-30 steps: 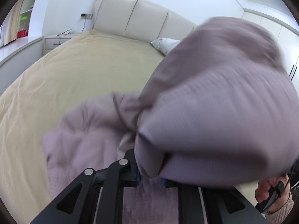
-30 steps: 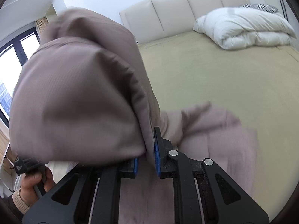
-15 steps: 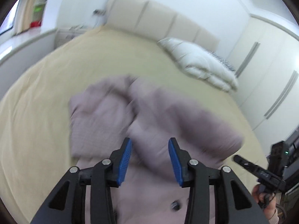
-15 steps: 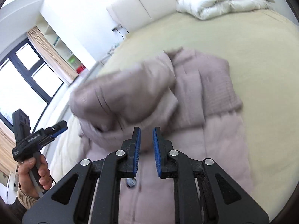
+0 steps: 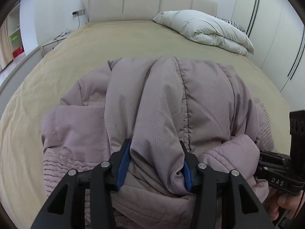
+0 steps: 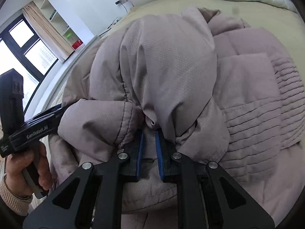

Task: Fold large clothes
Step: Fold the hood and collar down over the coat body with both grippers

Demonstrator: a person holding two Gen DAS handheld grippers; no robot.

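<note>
Big mauve puffer jacket [image 5: 171, 103] piled on the tan bed [image 5: 80, 61], bunched up near the foot end, well apart from the headboard [image 5: 144, 2]. White duvet [image 5: 207, 28] heaped by the headboard, off to one side of the jacket, not touching it.

Left gripper [image 5: 155, 164] right down in the jacket: jaws partway apart and opening, thick fold of the shell bulging up between the blue pads [image 5: 122, 164]. Looks like loose contact rather than a squeeze, hard to say for sure.

Right gripper [image 6: 149, 152] on the jacket's other side: jaws nearly closed, just a narrow slot left, pale fabric showing in that slot and puffy folds draped over the tips. Can't tell if anything's really pinched there.

Ribbed quilted panel [image 6: 266, 114] of the jacket lying flatter on the bed beside the lump. In the right view, hand [image 6: 28, 171] in a beige cuff gripping the left gripper's handle, just beside the jacket. Window [image 6: 22, 43] and curtain far off behind.
</note>
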